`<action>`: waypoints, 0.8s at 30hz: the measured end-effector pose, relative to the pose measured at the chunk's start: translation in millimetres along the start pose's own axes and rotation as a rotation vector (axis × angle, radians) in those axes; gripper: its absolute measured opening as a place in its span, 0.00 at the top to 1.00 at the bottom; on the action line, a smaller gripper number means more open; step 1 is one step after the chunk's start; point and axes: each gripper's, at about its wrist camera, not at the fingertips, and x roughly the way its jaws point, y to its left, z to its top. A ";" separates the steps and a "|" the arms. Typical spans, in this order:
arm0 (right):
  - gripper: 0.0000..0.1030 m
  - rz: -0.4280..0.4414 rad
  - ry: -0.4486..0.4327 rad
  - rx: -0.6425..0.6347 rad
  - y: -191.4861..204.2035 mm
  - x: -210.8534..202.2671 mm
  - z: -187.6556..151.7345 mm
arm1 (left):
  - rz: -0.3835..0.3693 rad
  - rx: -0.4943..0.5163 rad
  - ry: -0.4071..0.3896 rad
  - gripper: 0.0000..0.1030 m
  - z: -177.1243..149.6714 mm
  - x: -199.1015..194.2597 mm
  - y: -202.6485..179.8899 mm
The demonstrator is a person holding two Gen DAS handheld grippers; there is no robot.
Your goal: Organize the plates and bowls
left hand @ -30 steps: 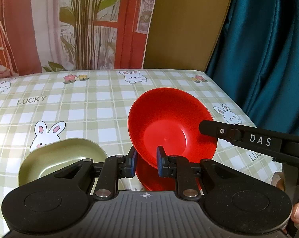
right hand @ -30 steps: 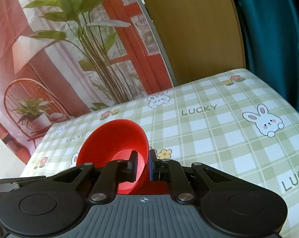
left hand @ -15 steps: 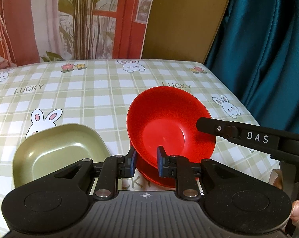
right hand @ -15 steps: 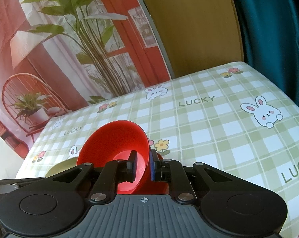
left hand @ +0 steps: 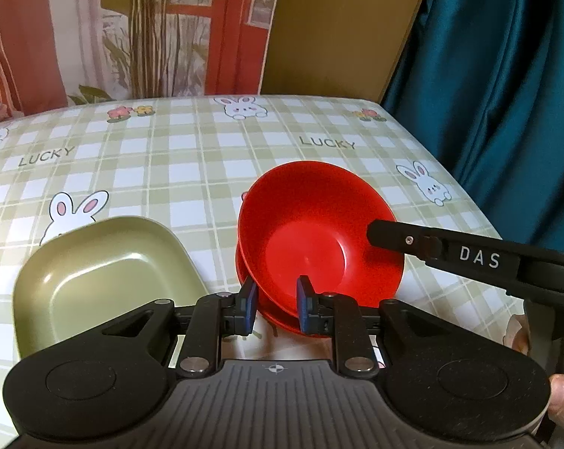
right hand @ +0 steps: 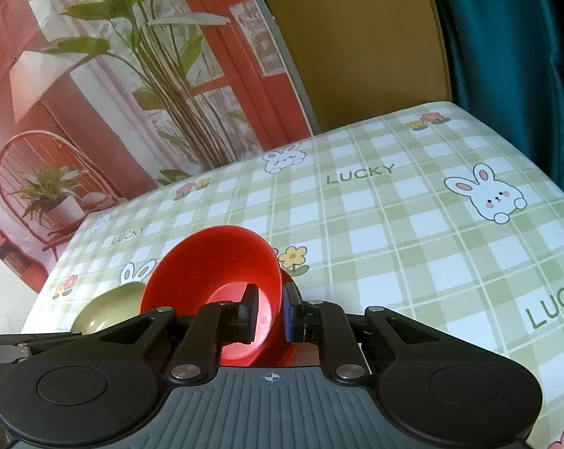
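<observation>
A red bowl (left hand: 319,232) tilts over a second red dish (left hand: 282,321) that lies under it on the checked tablecloth. My left gripper (left hand: 274,303) straddles the bowl's near rim with its jaws a little apart. My right gripper (right hand: 270,310) straddles the bowl's right rim (right hand: 278,284), one finger inside and one outside, with a small gap showing. Its finger (left hand: 431,247) shows in the left wrist view. A green square plate (left hand: 102,277) lies left of the bowls; it also shows in the right wrist view (right hand: 106,310).
The table (left hand: 192,157) has its right edge close to the bowls, with a teal curtain (left hand: 506,93) beyond. A printed backdrop (right hand: 113,75) and a tan board (left hand: 341,26) stand behind the far edge.
Both grippers have lowered the red bowl towards the table, onto the red dish beneath. The right jaws have opened slightly. The green plate shows more fully.
</observation>
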 end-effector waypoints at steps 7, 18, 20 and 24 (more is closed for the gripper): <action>0.83 0.000 0.001 0.001 -0.5 1.1 0.0 | -0.007 0.005 0.005 0.78 -0.2 0.9 -0.2; 0.82 -0.006 0.008 0.004 -2.0 3.1 -0.6 | -0.023 -0.005 0.010 0.73 0.5 2.1 0.5; 0.82 -0.007 0.007 0.005 -1.9 2.8 -0.7 | -0.019 -0.006 0.009 0.71 -0.1 1.6 1.0; 0.81 -0.009 0.004 0.011 -3.7 2.8 -0.5 | -0.029 -0.036 0.007 0.67 -0.8 -0.4 6.2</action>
